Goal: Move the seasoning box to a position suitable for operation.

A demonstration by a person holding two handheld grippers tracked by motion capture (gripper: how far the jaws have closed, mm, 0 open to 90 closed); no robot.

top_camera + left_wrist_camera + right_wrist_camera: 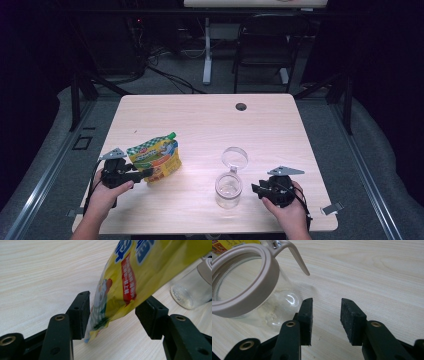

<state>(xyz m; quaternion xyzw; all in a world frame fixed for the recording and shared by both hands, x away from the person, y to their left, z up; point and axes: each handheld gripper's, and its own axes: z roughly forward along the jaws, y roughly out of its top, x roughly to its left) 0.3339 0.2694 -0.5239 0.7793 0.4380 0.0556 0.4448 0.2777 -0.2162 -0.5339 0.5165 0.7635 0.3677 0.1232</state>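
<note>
yellow pouch between spread left fingers, unpressed; right fingers apart, empty, beside glass jar.

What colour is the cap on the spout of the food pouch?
Green; the cap of the yellow pouch shows best in the high view.

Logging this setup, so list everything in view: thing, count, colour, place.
pouch: one, yellow with green cap, left part of table, its lower corner between the open left jaws
jar: one, clear glass, hinged lid open, front centre of table
table: one, pale wood, dark round hole near far edge
chair: one, black, on the floor beyond the table
left gripper: one, black, at the pouch, jaws open
right gripper: one, black, right of the jar, jaws open, holding nothing
</note>
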